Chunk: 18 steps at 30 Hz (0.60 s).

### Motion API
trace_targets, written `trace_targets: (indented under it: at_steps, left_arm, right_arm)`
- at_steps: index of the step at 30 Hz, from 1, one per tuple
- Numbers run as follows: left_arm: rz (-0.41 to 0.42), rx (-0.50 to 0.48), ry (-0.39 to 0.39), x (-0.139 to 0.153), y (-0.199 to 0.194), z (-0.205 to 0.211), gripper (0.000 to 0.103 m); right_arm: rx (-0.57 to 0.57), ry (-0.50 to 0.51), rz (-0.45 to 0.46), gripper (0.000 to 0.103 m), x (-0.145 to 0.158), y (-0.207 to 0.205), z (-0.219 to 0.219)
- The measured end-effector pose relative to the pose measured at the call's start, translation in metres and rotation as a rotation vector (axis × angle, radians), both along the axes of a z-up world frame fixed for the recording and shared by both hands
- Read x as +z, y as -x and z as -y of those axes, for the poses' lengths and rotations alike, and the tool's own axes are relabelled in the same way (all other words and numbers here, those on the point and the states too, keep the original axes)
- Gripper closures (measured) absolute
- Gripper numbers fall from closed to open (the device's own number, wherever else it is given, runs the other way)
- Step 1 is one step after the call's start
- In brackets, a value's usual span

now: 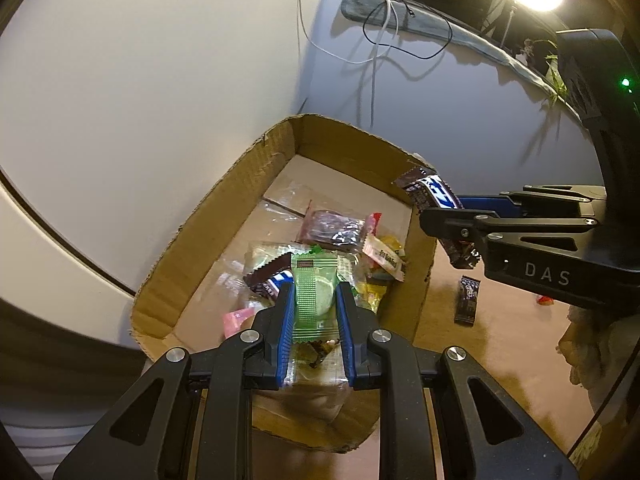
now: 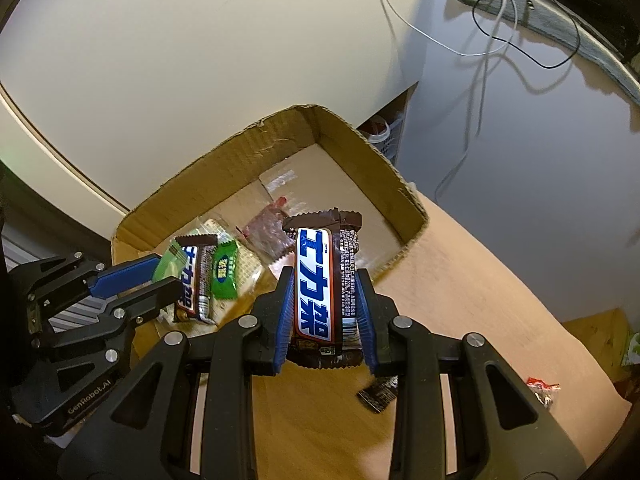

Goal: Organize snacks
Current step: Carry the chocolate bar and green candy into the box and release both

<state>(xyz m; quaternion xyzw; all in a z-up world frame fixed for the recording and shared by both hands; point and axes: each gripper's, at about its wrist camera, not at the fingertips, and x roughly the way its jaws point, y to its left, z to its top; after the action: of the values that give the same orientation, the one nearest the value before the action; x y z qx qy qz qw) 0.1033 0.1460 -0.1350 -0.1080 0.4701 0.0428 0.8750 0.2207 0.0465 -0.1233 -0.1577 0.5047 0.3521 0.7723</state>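
An open cardboard box stands on the tan table and holds several snacks. My left gripper is shut on a green snack packet and holds it above the box's near end; in the right wrist view this gripper shows at the left with the green packet. My right gripper is shut on a brown chocolate bar with blue-and-white lettering, over the box's near right wall. In the left wrist view it comes in from the right with the bar.
In the box lie another chocolate bar, a green packet, a dark clear-wrapped snack and small candies. On the table lie a dark packet and a red-white candy. Cables hang down the wall.
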Motion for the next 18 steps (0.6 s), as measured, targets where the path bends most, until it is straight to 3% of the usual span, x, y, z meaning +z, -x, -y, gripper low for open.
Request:
trace_targets:
  at_steps: [10,12,14,18]
  left_arm:
    - [-0.003,0.020,0.003,-0.001,-0.001,-0.009,0.081]
    - [-0.004,0.024,-0.001,-0.001,-0.001,-0.009,0.073]
    - [-0.002,0.030,-0.005,-0.001,0.000,-0.010,0.061]
    - [-0.007,0.031,-0.014,-0.001,0.001,-0.010,0.057]
  right_arm:
    - [0.013,-0.005,-0.002,0.073,0.001,0.000,-0.014]
    - [0.017,-0.004,0.002,0.065,0.002,0.001,-0.016]
    - [0.018,-0.007,0.014,0.048,0.004,0.002,-0.017]
    - [0.020,-0.006,0.022,0.044,0.006,0.004,-0.017]
